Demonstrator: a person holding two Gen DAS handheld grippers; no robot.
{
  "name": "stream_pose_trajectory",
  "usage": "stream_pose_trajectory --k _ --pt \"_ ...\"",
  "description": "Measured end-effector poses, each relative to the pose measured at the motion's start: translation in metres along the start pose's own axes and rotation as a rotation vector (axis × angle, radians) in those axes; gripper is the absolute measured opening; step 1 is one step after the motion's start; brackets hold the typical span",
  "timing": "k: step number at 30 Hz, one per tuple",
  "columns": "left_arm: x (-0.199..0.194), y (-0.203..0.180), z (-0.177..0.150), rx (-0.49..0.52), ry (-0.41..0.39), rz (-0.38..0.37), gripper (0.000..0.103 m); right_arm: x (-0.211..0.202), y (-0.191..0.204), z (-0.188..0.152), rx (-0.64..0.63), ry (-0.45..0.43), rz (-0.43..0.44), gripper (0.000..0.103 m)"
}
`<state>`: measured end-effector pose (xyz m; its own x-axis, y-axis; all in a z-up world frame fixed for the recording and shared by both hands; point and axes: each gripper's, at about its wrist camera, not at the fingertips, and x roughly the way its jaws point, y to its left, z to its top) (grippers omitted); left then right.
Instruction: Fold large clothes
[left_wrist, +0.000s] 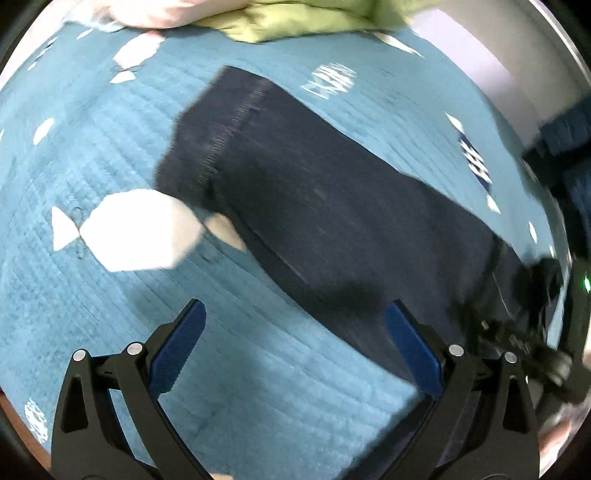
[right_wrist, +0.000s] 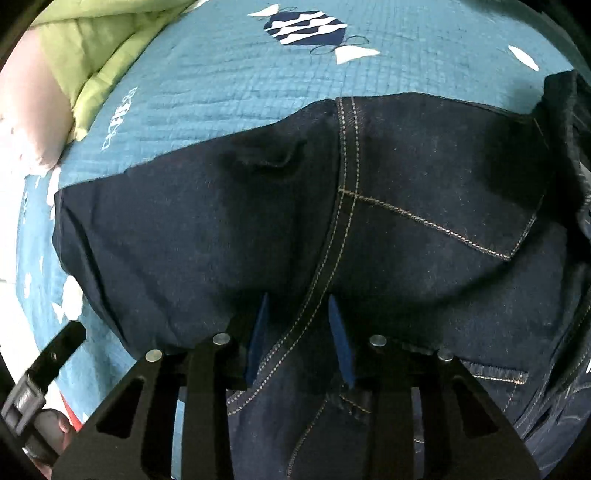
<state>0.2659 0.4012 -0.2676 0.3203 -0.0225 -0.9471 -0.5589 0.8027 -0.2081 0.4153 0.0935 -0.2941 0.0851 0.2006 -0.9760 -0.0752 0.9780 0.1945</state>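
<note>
Dark jeans are spread on the teal quilt, right gripper half-closed around the stitched seat seam, pad contact unclear, left gripper wide apart at the leg edge; both layers should be pinched before lifting

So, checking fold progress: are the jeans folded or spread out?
Folded, seemingly: the jeans lie doubled on the blue quilt, legs stacked as one strip.

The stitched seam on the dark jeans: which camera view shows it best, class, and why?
The right wrist view: the jeans fill it, sharp, with the pale stitched seam running down between the right gripper fingers. The left wrist view shows only a blurred leg with a faint hem line.
</note>
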Motion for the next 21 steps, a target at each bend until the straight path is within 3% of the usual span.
stream_pose_trajectory --k 5,11,14,16,17,18,21 --pt "0.003 0.025 0.034 -0.126 -0.045 -0.071 0.098 0.005 0.001 0.009 0.01 0.019 -0.01 0.034" --pt "0.041 0.047 0.072 -0.293 -0.019 -0.286 0.097 0.011 0.003 0.009 -0.014 0.003 -0.005 0.034" --pt "0.051 0.048 0.077 -0.331 -0.032 -0.301 0.096 0.013 0.003 0.009 -0.009 -0.006 0.005 0.034" --pt "0.05 0.046 0.079 -0.333 -0.045 -0.26 0.063 0.014 0.003 0.009 -0.013 -0.012 0.006 0.034" --pt "0.049 0.045 0.08 -0.323 -0.036 -0.193 0.038 0.014 0.004 0.009 -0.018 -0.015 0.006 0.034" --pt "0.049 0.045 0.08 -0.31 -0.038 -0.218 0.025 0.014 0.005 0.009 -0.02 -0.019 0.005 0.034" --pt "0.043 0.044 0.076 -0.299 -0.057 -0.264 0.011 0.014 0.006 0.007 -0.019 -0.031 0.007 0.034"
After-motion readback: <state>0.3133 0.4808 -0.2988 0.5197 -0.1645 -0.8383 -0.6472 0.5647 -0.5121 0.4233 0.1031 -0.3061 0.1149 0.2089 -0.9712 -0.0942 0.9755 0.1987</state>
